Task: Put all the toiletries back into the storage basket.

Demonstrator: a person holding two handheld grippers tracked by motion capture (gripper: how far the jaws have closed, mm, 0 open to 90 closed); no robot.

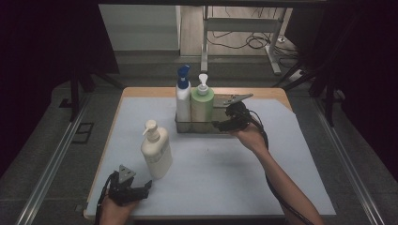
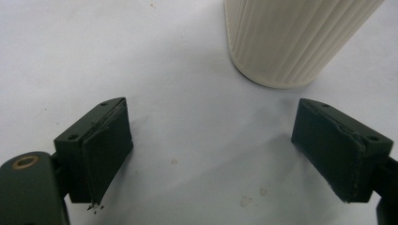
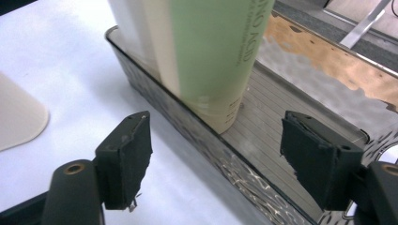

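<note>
Both grippers gape empty: left gripper [image 1: 141, 188] low at the near table [image 1: 211, 159] edge just before the cream bottle [image 1: 156, 152], right gripper [image 1: 224, 123] beside the green bottle [image 1: 202, 107] standing in the tray [image 3: 197, 126], blue-capped bottle [image 1: 183, 96] beside it.

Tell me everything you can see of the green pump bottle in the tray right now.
The green pump bottle is a tall cylinder of pale green plastic with a white pump head and faint lettering down its side. It stands upright inside the clear ribbed plastic tray, on the tray's floor, close beside the white bottle with the blue cap; whether the two touch I cannot tell. The right gripper sits just in front with jaws open, not touching it.
</note>
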